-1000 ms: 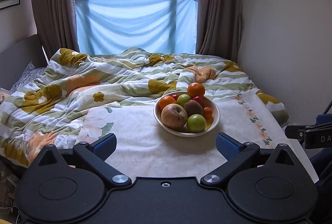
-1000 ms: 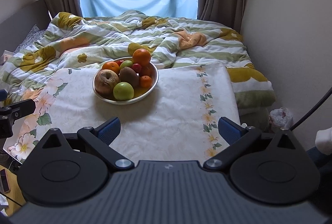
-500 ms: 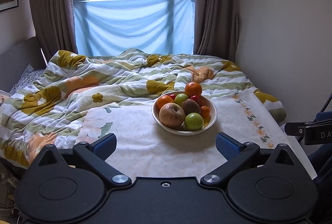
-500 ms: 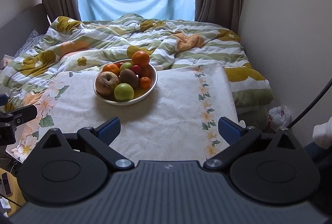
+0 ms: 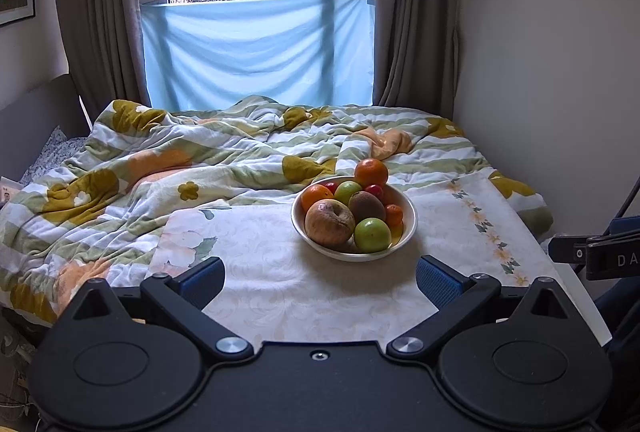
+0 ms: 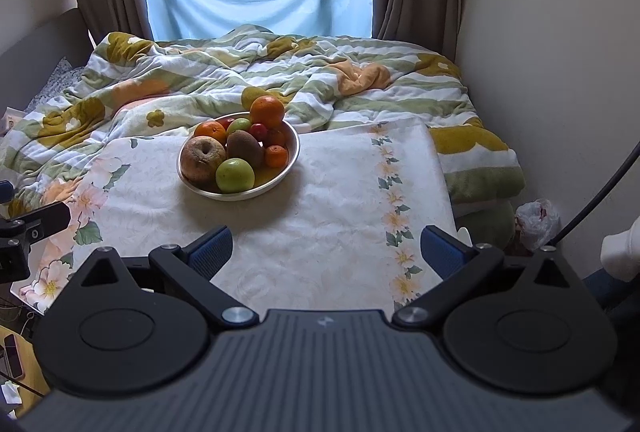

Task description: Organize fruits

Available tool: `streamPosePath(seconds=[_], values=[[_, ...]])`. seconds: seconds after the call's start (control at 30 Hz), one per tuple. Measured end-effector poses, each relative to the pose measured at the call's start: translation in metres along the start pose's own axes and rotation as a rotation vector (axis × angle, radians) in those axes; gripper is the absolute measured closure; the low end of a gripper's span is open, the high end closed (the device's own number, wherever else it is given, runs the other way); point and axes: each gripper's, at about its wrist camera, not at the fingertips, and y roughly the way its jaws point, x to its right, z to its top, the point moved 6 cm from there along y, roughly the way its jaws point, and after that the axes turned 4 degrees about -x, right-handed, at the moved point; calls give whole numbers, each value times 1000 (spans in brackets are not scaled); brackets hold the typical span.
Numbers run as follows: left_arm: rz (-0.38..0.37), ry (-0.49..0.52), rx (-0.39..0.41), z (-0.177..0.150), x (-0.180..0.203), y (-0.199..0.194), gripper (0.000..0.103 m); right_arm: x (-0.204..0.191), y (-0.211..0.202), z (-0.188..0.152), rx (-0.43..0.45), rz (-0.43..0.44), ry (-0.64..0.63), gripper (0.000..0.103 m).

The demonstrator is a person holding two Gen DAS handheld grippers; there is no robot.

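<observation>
A pale bowl (image 5: 408, 228) (image 6: 294, 155) full of fruit stands on a floral-clothed table. It holds a wrinkled brown apple (image 5: 330, 222) (image 6: 202, 157), a green apple (image 5: 372, 234) (image 6: 235, 173), a kiwi (image 5: 367, 205) (image 6: 245, 148), oranges (image 5: 371, 171) (image 6: 267, 111), small tangerines and red fruits. My left gripper (image 5: 319, 278) is open and empty, short of the bowl. My right gripper (image 6: 326, 252) is open and empty, nearer than the bowl and to its right.
The table's floral cloth (image 5: 260, 272) (image 6: 348, 199) lies against a bed with a rumpled green and yellow quilt (image 5: 160, 167) (image 6: 200, 71). A wall (image 6: 560, 71) is at the right. A plastic bag (image 6: 536, 218) lies on the floor by it.
Both grippers have tilted up and drawn back a little; more of the window shows. The bowl and fruit have not moved. Both jaws remain open.
</observation>
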Motion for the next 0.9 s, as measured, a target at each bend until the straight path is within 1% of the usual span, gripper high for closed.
streamPosePath(seconds=[0.63, 0.9], values=[[4, -12, -3, -3, -7, -3, 0, -1, 3, -2, -8, 2, 0, 0], [17, -2, 16, -1, -8, -7, 0, -1, 4, -3, -9, 0, 1, 0]])
